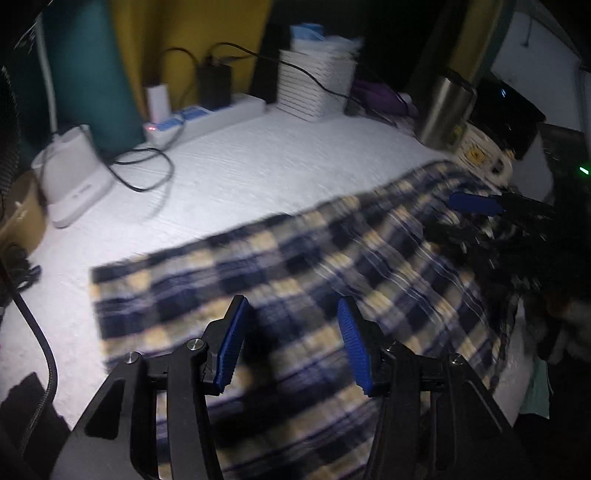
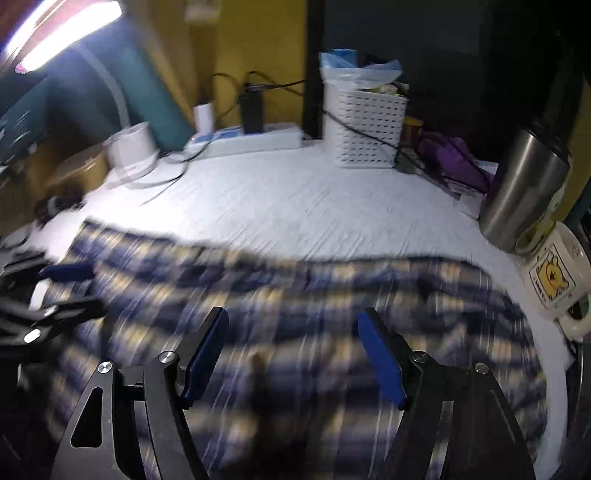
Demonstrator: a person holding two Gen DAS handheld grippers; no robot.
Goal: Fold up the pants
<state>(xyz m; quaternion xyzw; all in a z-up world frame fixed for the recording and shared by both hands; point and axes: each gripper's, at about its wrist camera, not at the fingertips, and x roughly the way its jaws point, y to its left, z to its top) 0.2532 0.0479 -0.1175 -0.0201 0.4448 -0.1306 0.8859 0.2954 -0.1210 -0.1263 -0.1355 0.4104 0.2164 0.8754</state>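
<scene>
My room is dim; a bright lamp (image 2: 62, 29) glares far left. Motion blur smears both views, and the fisheye edges fall dark.

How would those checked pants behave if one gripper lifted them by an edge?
The plaid pants would probably droop, since they lie flat and soft on the white cover. They look like thin cloth, so likely light. One pinch would likely let them sag and unfold.
</scene>
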